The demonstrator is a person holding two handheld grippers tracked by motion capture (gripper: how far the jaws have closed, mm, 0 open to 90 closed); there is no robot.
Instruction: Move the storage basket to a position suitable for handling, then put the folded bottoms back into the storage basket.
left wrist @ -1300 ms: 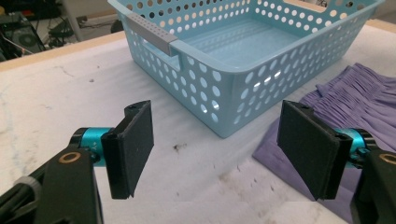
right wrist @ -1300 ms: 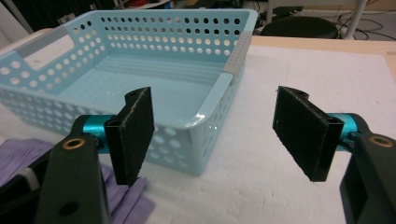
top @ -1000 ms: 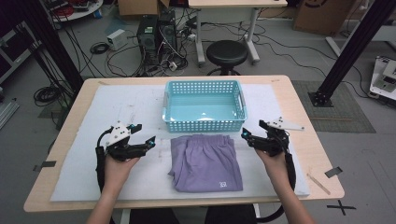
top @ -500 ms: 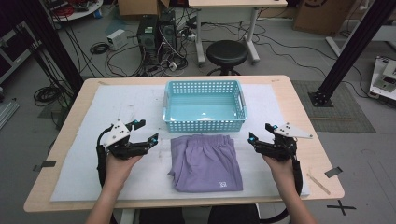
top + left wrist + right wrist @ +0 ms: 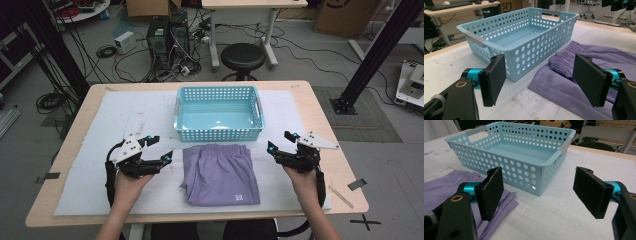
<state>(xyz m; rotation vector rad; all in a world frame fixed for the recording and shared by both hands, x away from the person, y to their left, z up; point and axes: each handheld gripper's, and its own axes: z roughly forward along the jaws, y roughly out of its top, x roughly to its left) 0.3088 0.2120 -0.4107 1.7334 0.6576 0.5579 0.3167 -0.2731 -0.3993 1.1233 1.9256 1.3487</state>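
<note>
A folded purple garment (image 5: 220, 173) lies flat on the white mat near the table's front edge, its elastic waistband (image 5: 565, 60) toward the basket. Behind it stands an empty light-blue perforated basket (image 5: 218, 131). My left gripper (image 5: 159, 148) hovers open just left of the garment, jaws wide apart with nothing between them (image 5: 541, 78). My right gripper (image 5: 280, 142) hovers open to the right of the garment, holding nothing (image 5: 540, 193). In the right gripper view the basket (image 5: 509, 167) is straight ahead and the garment's edge (image 5: 446, 185) lies at the left.
The white mat (image 5: 95, 165) covers most of the wooden table (image 5: 345, 175). Beyond the far edge are a black stool (image 5: 243, 56), computer towers (image 5: 167, 35) and tangled cables on the floor. A black frame leg (image 5: 372, 55) stands to the right.
Both grippers have drifted slightly toward the front edge of the table and stay open. The garment and the basket have not moved.
</note>
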